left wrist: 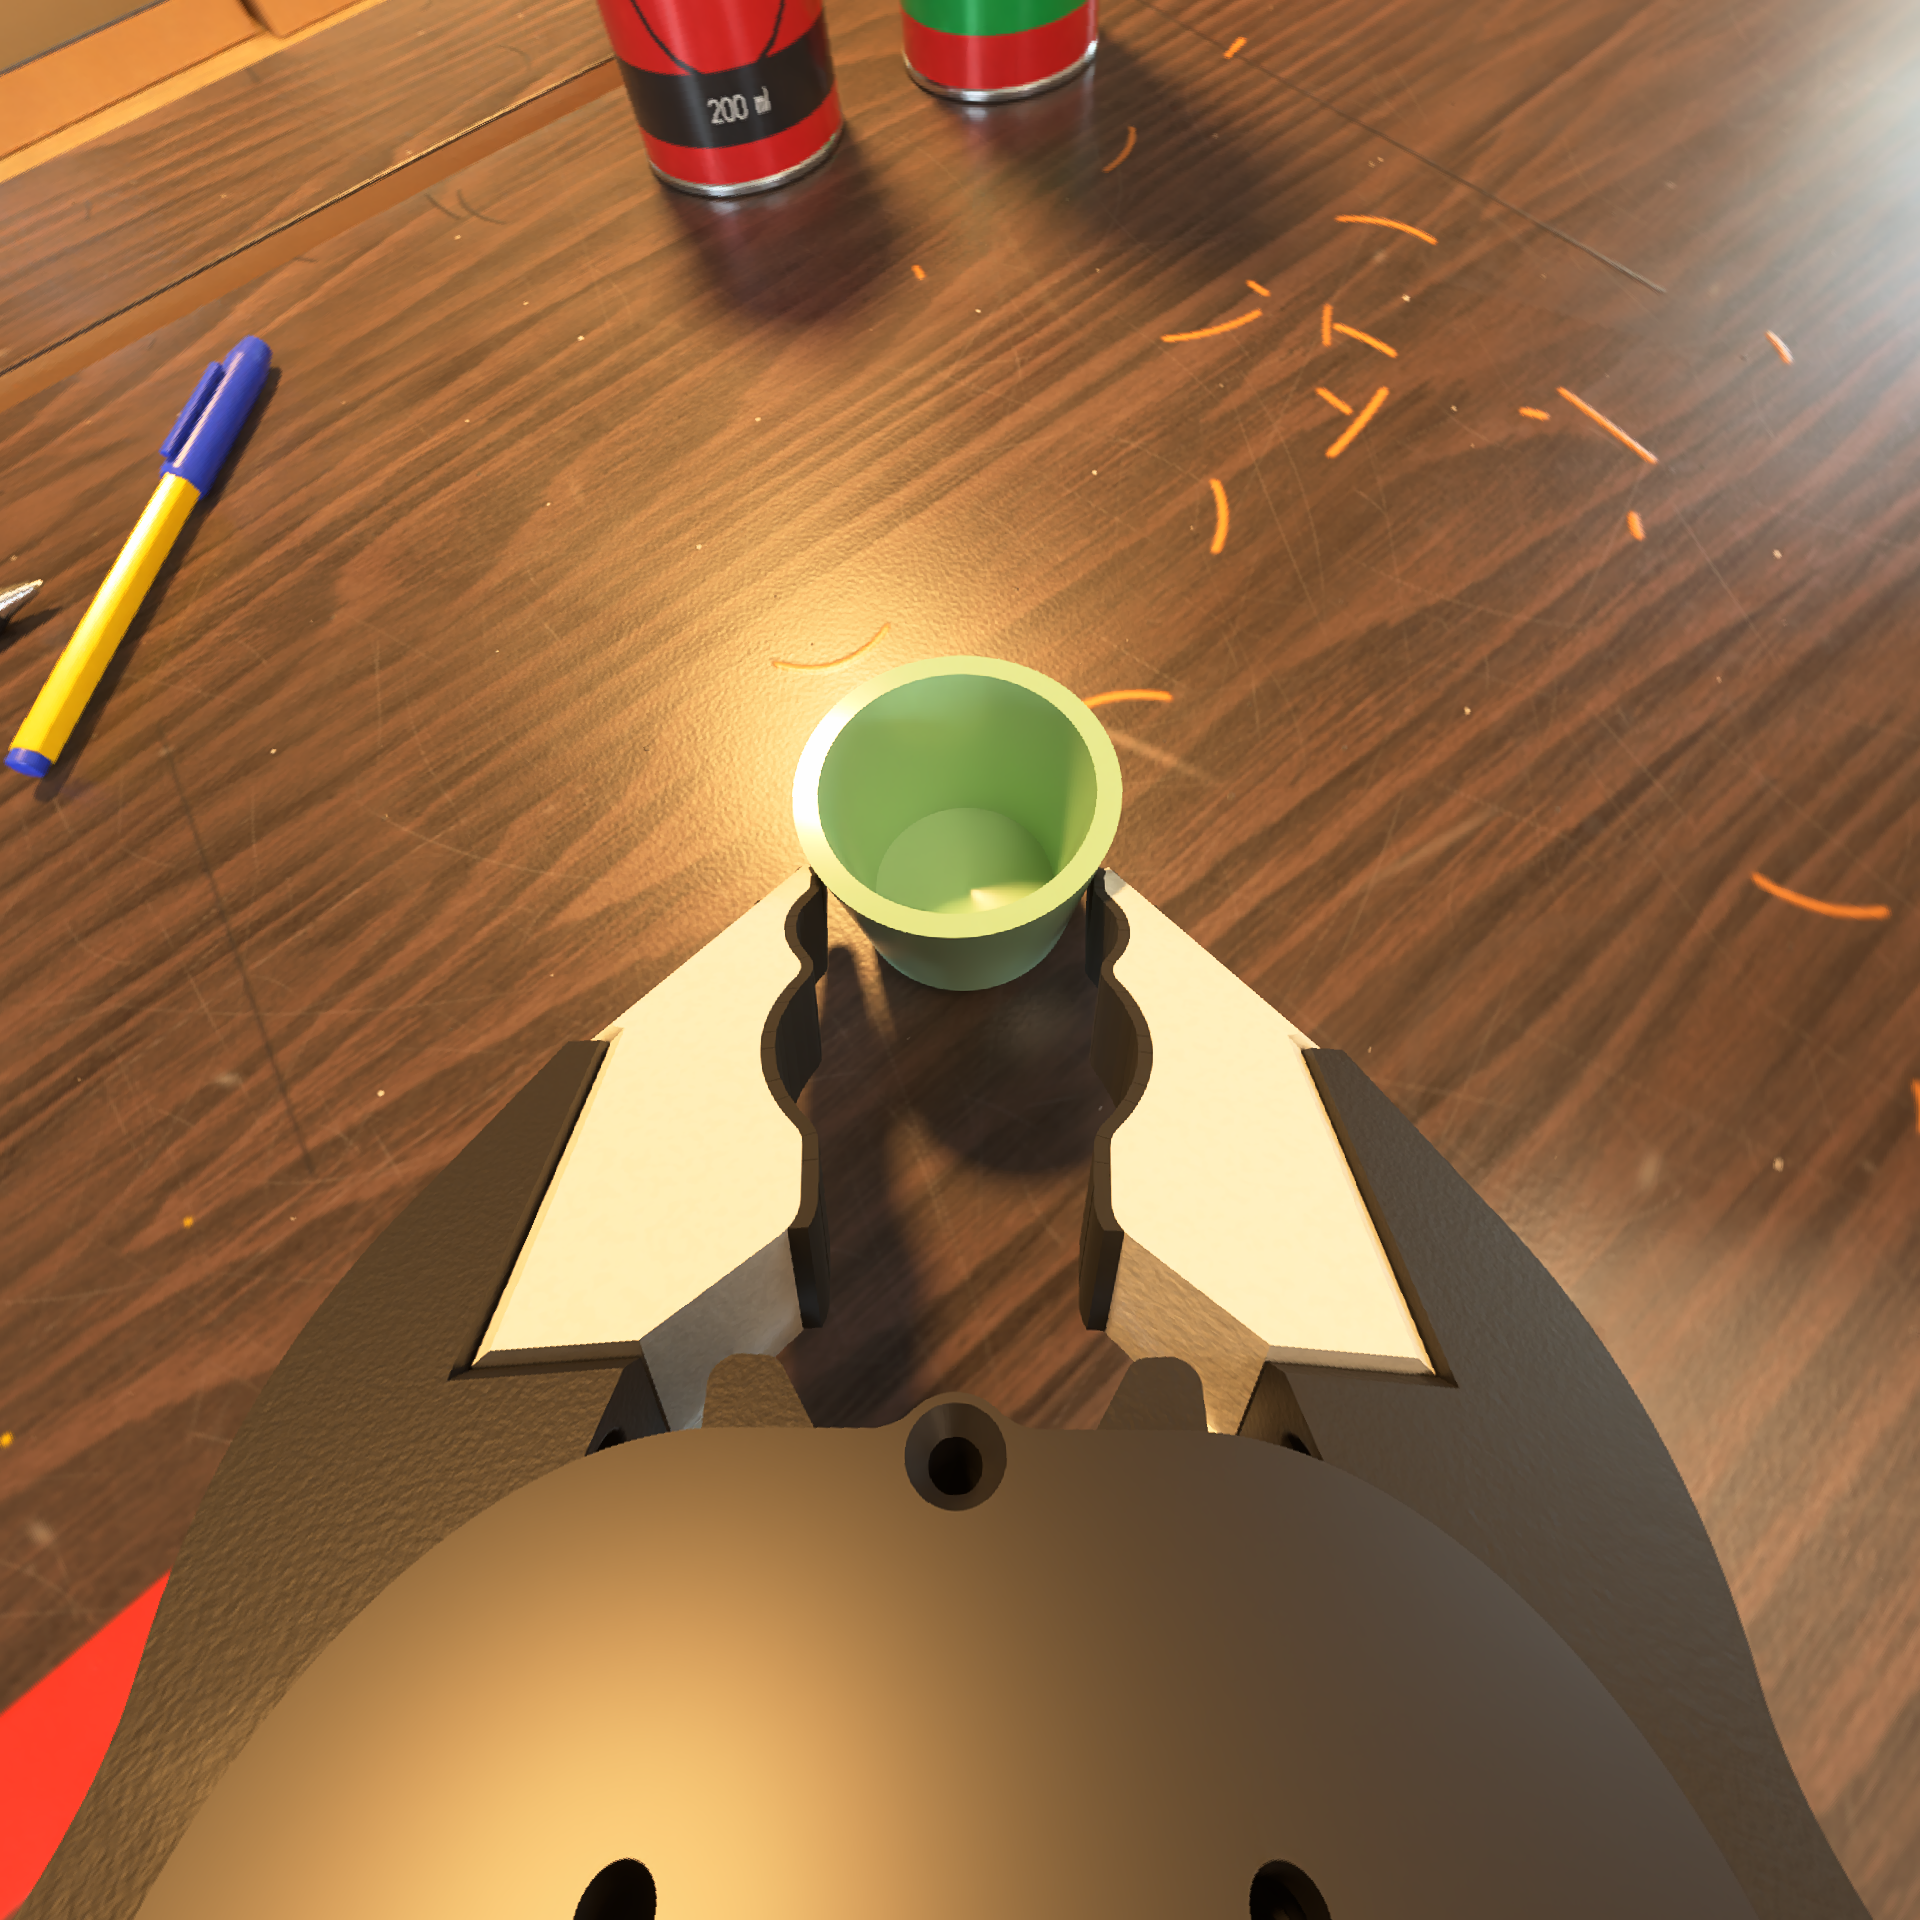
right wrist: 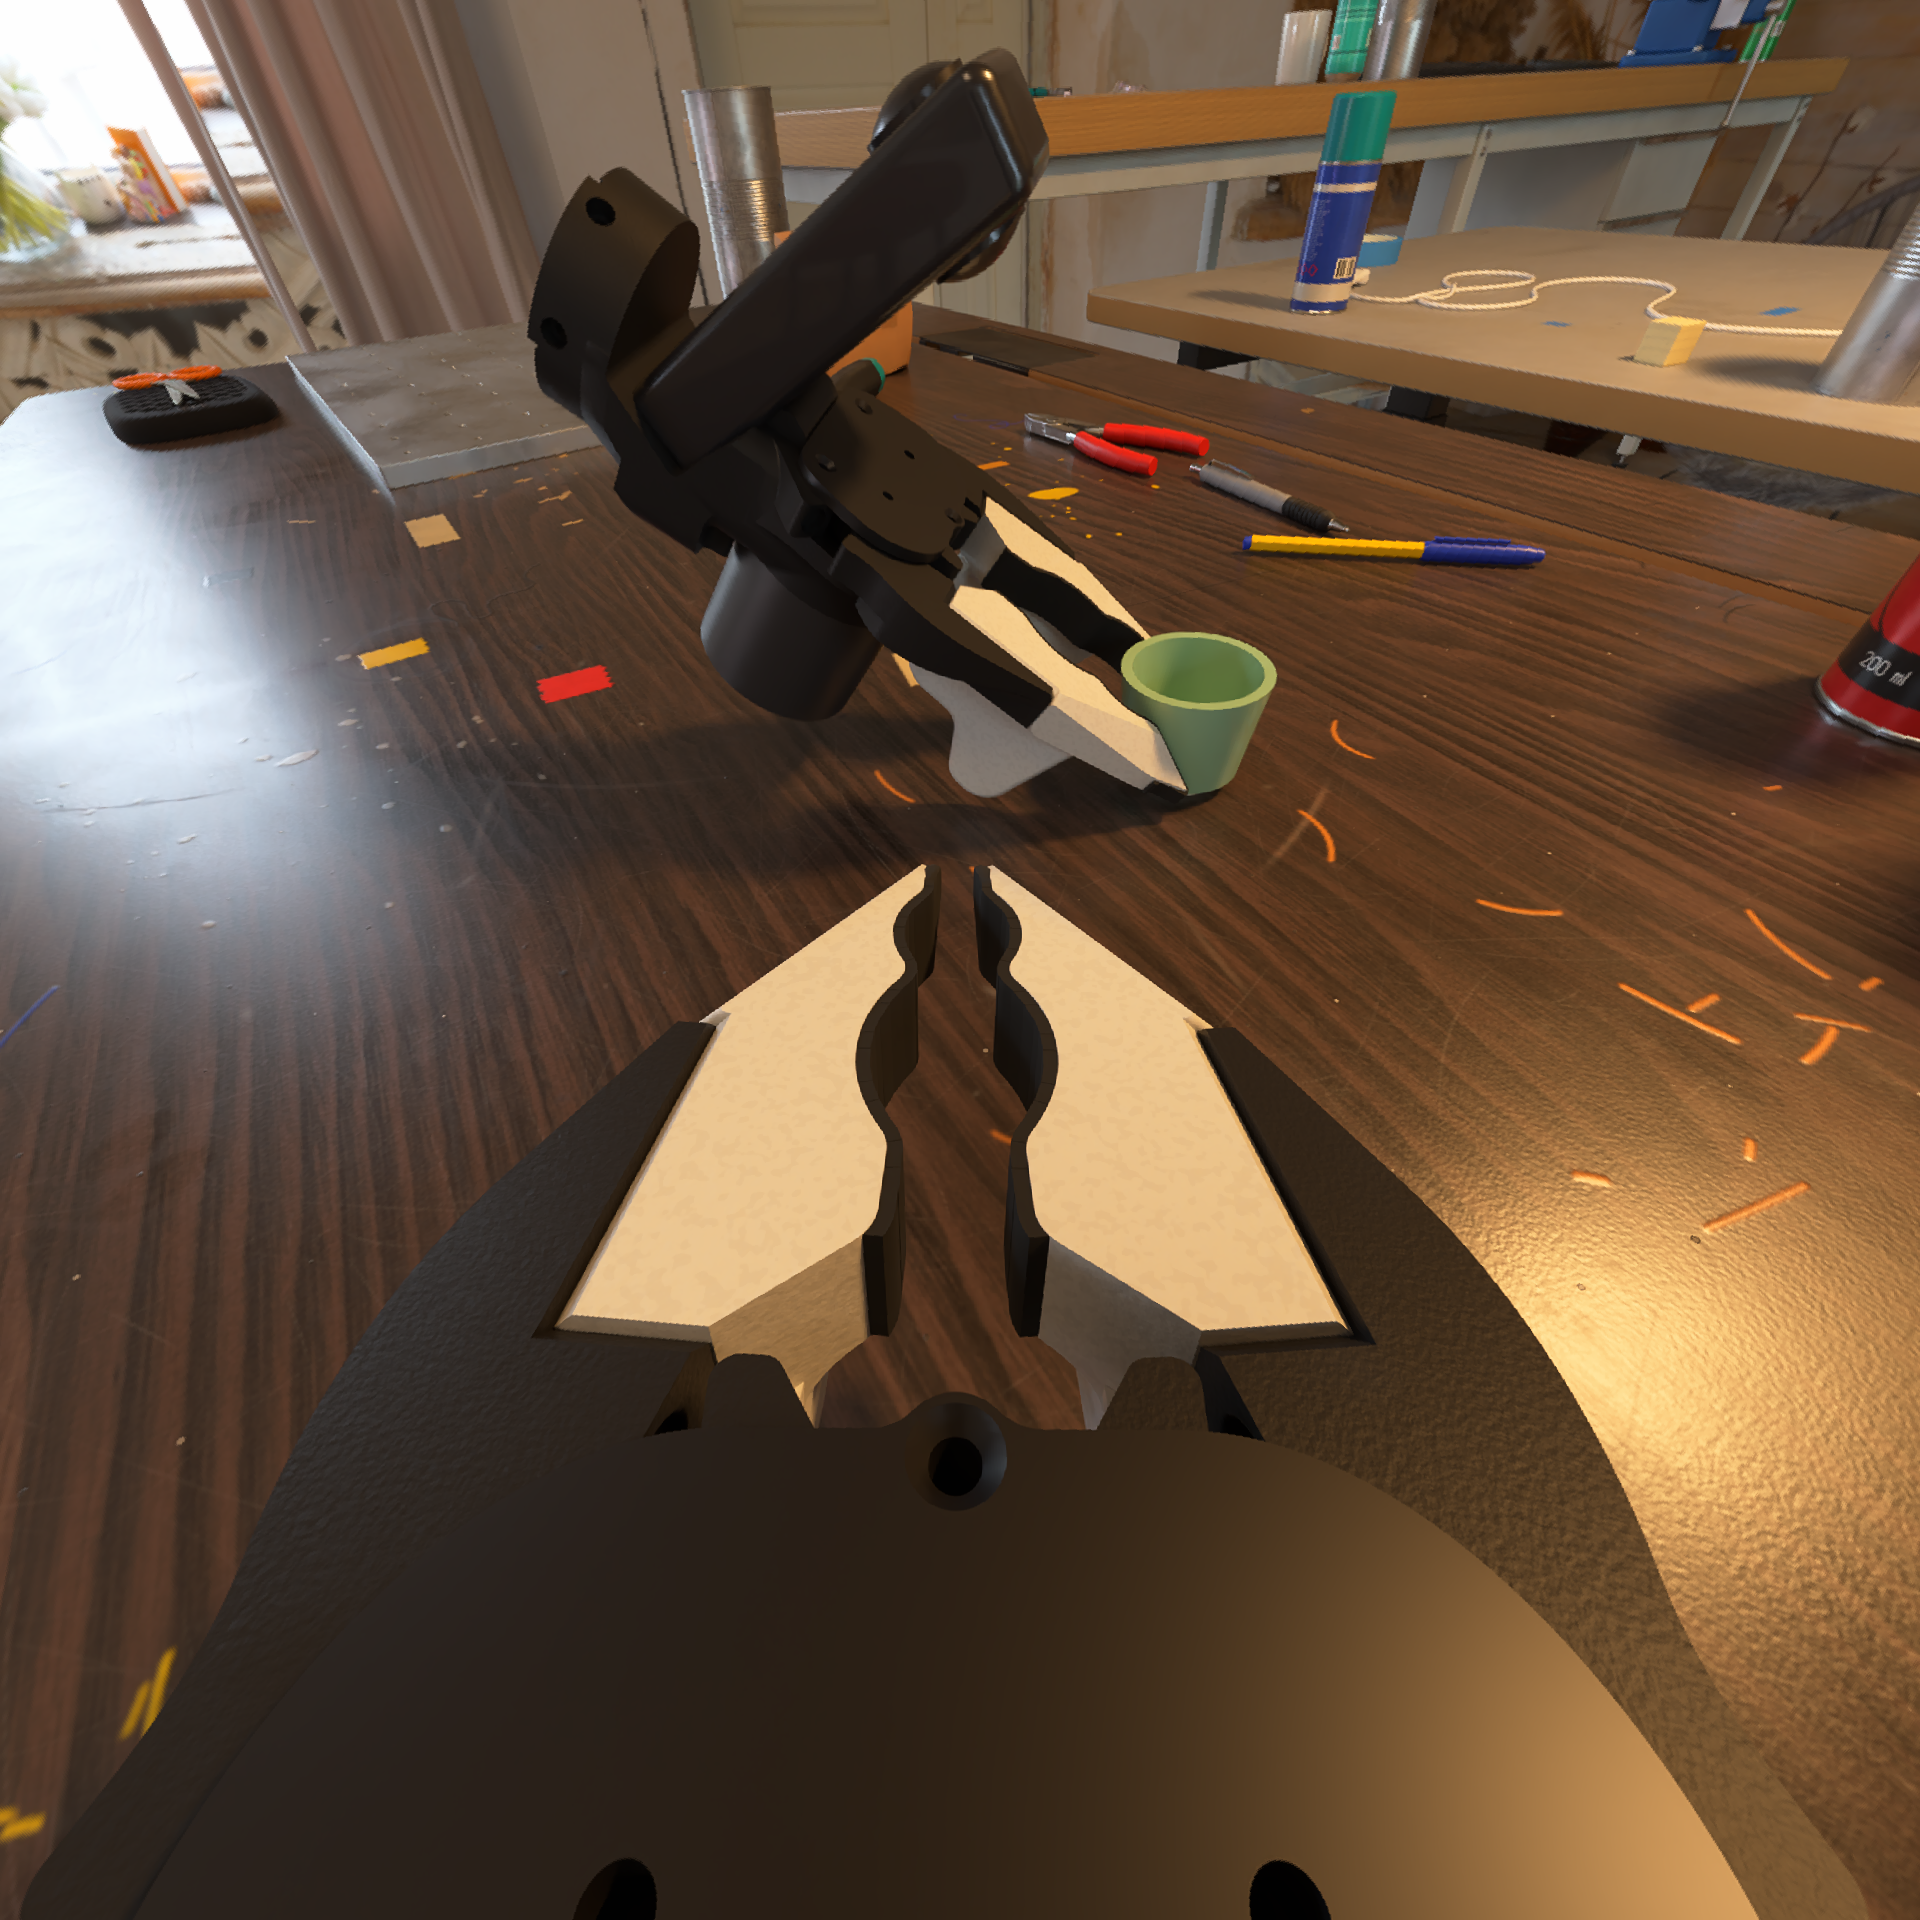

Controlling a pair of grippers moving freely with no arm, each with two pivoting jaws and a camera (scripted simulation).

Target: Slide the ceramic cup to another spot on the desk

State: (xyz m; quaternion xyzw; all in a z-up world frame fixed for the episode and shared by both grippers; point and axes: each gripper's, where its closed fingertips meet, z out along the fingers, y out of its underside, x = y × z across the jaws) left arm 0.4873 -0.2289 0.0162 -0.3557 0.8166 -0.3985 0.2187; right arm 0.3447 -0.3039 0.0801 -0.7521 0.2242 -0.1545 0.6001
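A green ceramic cup (left wrist: 956, 821) stands upright and empty on the dark wooden desk (left wrist: 623, 582). My left gripper (left wrist: 956, 883) is open, tilted down to the desk, with one fingertip on each side of the cup's near half, just below the rim. I cannot tell whether the fingers touch it. In the right wrist view the left gripper (right wrist: 1148, 717) straddles the cup (right wrist: 1200, 707) from the left. My right gripper (right wrist: 956, 873) is shut and empty, low over the desk, short of the cup.
Two red cans (left wrist: 738, 94) (left wrist: 997, 47) stand beyond the cup. A blue-and-yellow pen (left wrist: 135, 551) lies to the left. Red-handled pliers (right wrist: 1117, 442) and a grey pen (right wrist: 1262, 497) lie farther off. Orange shavings (left wrist: 1361, 416) litter the desk. A second table (right wrist: 1558, 343) stands behind.
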